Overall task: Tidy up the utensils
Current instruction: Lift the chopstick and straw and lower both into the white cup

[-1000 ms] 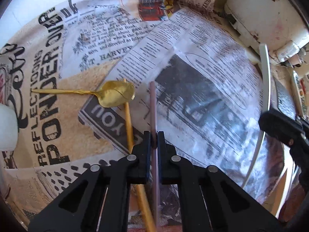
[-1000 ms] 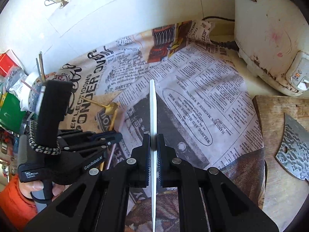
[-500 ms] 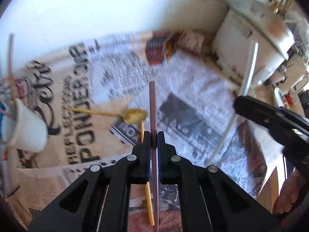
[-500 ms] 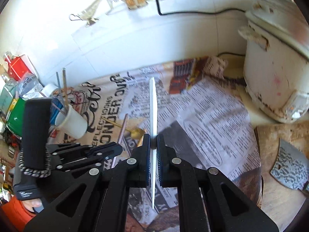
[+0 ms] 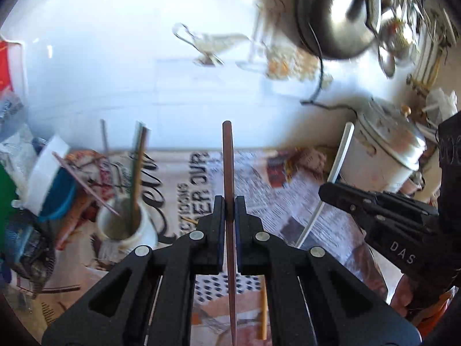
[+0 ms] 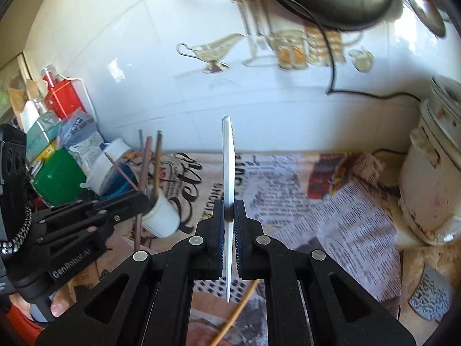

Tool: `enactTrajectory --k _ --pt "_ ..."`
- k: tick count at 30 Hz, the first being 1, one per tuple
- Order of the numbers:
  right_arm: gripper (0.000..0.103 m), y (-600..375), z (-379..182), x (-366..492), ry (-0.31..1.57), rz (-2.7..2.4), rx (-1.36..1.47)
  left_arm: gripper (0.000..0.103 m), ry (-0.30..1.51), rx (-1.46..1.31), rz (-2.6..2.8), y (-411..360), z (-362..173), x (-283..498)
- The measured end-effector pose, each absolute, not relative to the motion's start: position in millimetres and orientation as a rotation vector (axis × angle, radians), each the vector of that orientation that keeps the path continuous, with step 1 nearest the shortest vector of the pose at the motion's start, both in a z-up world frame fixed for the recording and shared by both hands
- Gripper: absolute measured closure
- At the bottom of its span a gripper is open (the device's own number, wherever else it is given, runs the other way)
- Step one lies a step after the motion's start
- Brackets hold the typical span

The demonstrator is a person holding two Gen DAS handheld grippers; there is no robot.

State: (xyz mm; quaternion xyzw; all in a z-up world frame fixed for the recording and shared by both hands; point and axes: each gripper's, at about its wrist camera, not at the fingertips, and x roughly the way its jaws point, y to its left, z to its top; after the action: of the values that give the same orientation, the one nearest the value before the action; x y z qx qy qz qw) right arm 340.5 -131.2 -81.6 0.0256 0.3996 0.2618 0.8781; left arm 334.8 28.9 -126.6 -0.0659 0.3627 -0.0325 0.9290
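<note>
Both grippers tilted downward: left gripper (image 5: 229,210) clamping brown chopstick (image 5: 227,158), right gripper (image 6: 229,210) white chopstick (image 6: 229,158)

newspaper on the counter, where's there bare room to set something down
The widest free patch is the printed newspaper between the white cup and the rice cooker. Only a yellow stick lies at its near edge. Crowded: the left corner, where the green tub, boxes and packets press around the cup.
</note>
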Motion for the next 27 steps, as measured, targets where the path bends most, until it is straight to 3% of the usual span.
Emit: enactTrajectory --k 15,27 --pt "0.097 -27 -54 346 0.74 0.688 0.03 0.099 0.535 -0.212 0.144 164 -67 322" --pt "0.097 25 -55 368 0.701 0.697 0.032 0.099 0.457 -0.279 0.206 214 -83 359"
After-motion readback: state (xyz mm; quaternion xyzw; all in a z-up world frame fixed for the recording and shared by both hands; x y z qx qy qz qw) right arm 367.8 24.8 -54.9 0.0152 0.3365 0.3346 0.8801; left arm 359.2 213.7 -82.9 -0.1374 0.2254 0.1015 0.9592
